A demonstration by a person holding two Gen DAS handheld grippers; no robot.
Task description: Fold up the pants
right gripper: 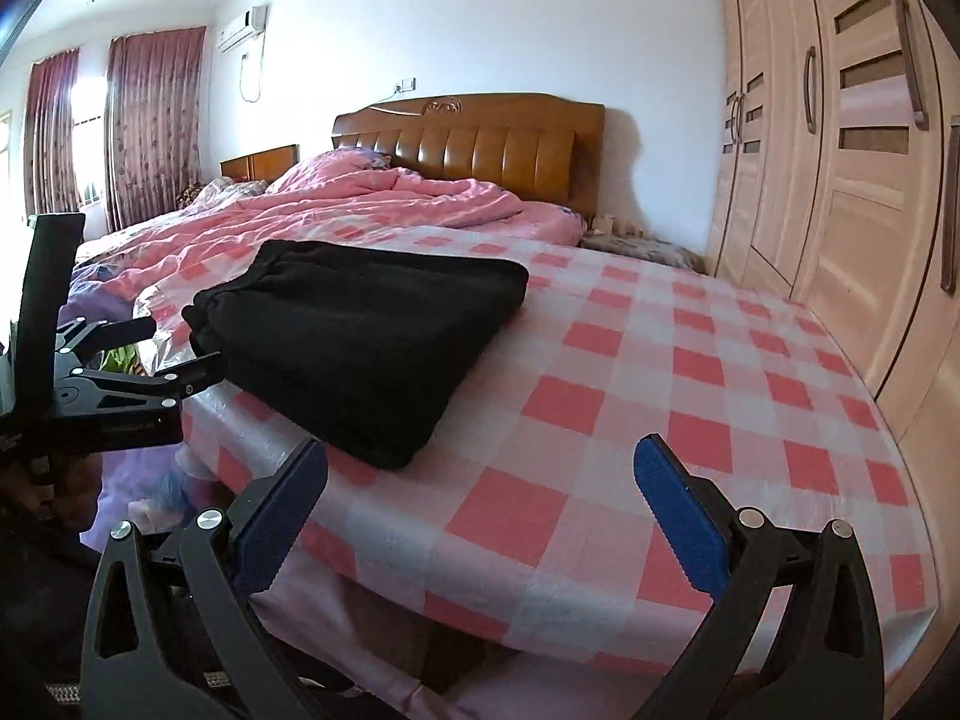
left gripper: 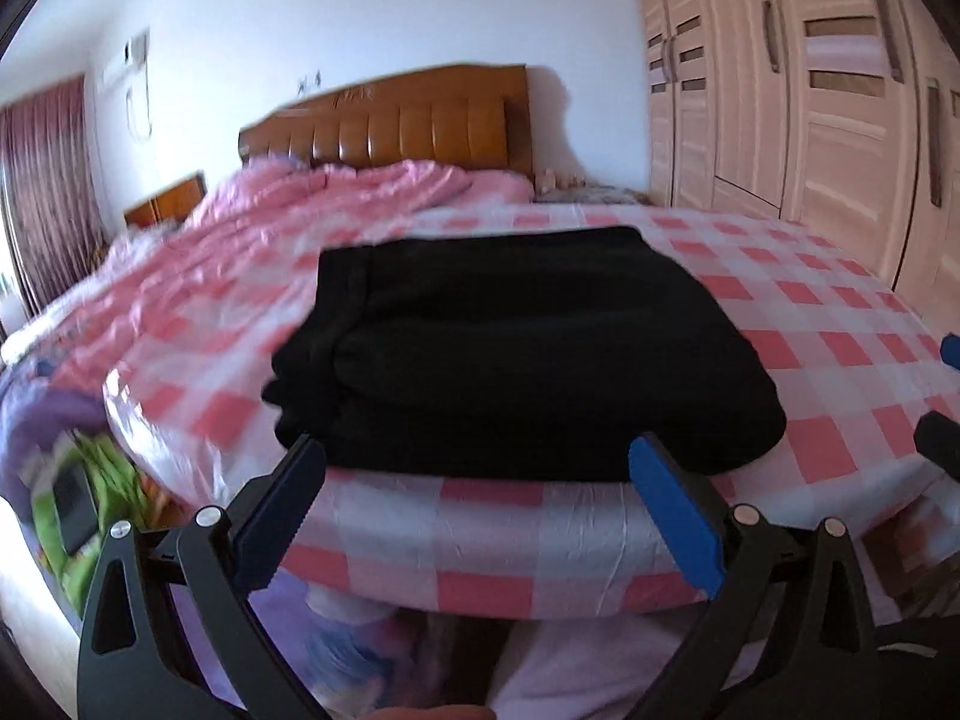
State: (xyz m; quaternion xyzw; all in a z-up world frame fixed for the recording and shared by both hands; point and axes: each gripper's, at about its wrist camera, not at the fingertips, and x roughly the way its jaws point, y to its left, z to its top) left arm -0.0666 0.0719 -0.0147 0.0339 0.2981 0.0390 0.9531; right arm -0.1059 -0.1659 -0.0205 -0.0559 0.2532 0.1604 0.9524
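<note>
Black pants [left gripper: 510, 348] lie folded into a compact bundle near the foot edge of the checked bed [right gripper: 690, 420]. Left tongs [left gripper: 480, 468] gape empty just before it (the nearer pair); right tongs [right gripper: 480, 468] gape empty, bundle off leftward.

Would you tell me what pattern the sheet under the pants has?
Pink-and-white checks on the sheet, clearest in the right wrist view.

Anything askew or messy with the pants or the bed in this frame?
Nothing serious. The black pants lie folded in a compact stack near the bed's foot edge. Their left side is slightly uneven, layers bulging out. The pink quilt behind is rumpled. Both grippers are open and empty.
</note>
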